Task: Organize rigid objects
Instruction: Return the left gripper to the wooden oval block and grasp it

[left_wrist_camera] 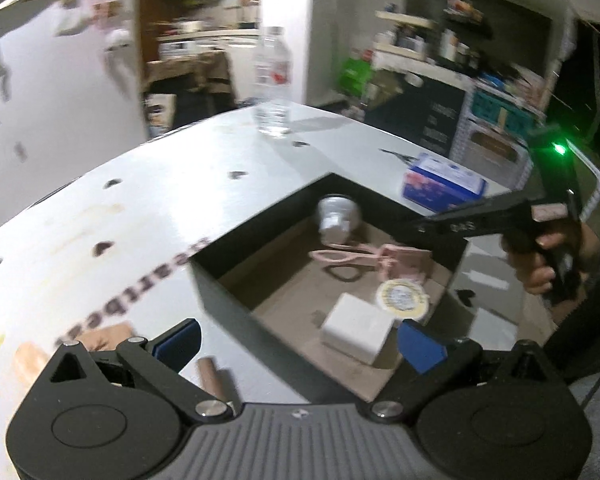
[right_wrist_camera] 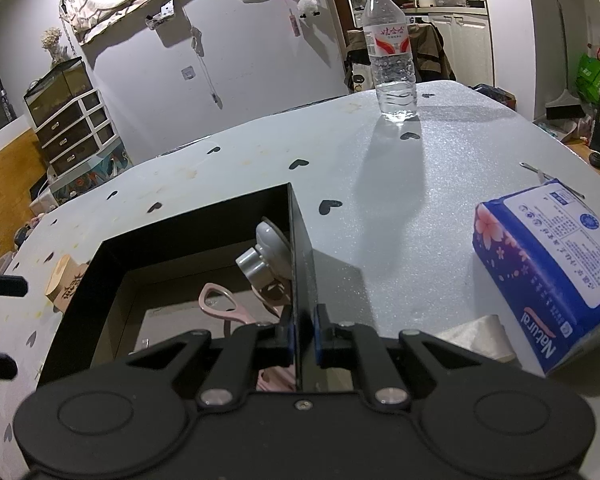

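A black open box (left_wrist_camera: 228, 276) sits on the white table (left_wrist_camera: 140, 208). Inside it lie a grey-white bulb-like object (left_wrist_camera: 336, 216), pink scissors (left_wrist_camera: 360, 258), a white block (left_wrist_camera: 358, 328) and a round yellow-rimmed lid (left_wrist_camera: 402, 298). My left gripper (left_wrist_camera: 300, 344) is open above the box's near corner, empty. My right gripper (right_wrist_camera: 302, 338) is shut on the box's right wall (right_wrist_camera: 300, 264); it also shows at the right of the left wrist view (left_wrist_camera: 500, 220). The bulb (right_wrist_camera: 268, 252) and scissors (right_wrist_camera: 220, 304) show in the right wrist view.
A clear water bottle (right_wrist_camera: 392, 52) stands at the table's far side. A blue tissue pack (right_wrist_camera: 552, 264) lies right of the box, a metal clip (right_wrist_camera: 548, 176) behind it. A small tan box (right_wrist_camera: 64, 280) sits left of the black box. A brown stick (left_wrist_camera: 212, 376) lies near my left gripper.
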Action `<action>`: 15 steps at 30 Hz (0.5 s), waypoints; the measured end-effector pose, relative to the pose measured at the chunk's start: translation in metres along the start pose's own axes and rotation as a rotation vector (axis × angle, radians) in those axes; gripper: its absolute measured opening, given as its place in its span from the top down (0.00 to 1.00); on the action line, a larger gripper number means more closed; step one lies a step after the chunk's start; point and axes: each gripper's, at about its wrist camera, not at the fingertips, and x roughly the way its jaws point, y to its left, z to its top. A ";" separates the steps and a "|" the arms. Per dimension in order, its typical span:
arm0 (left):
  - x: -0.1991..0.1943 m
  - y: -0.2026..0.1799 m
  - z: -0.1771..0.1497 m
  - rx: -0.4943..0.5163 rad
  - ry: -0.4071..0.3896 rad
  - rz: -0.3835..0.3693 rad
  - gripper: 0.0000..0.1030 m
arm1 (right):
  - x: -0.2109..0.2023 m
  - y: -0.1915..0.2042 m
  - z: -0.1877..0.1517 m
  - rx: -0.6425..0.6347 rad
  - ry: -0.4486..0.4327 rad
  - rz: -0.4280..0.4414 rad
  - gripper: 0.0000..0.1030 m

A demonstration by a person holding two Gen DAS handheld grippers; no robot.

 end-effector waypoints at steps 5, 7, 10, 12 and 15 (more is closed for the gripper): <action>-0.014 0.017 -0.012 -0.090 -0.044 0.090 0.00 | 0.000 0.000 0.000 -0.002 -0.001 0.001 0.91; -0.019 0.025 -0.016 -0.127 -0.061 0.137 0.00 | 0.000 0.000 0.000 -0.001 -0.001 0.001 0.91; -0.022 0.041 -0.021 -0.215 -0.079 0.232 0.00 | 0.000 0.000 0.000 -0.001 -0.001 0.001 0.91; -0.024 0.054 -0.024 -0.282 -0.090 0.281 0.00 | 0.000 -0.001 0.000 -0.002 0.000 0.001 0.91; -0.024 0.071 -0.030 -0.378 -0.115 0.392 0.00 | 0.000 -0.001 0.000 -0.001 -0.001 0.001 0.90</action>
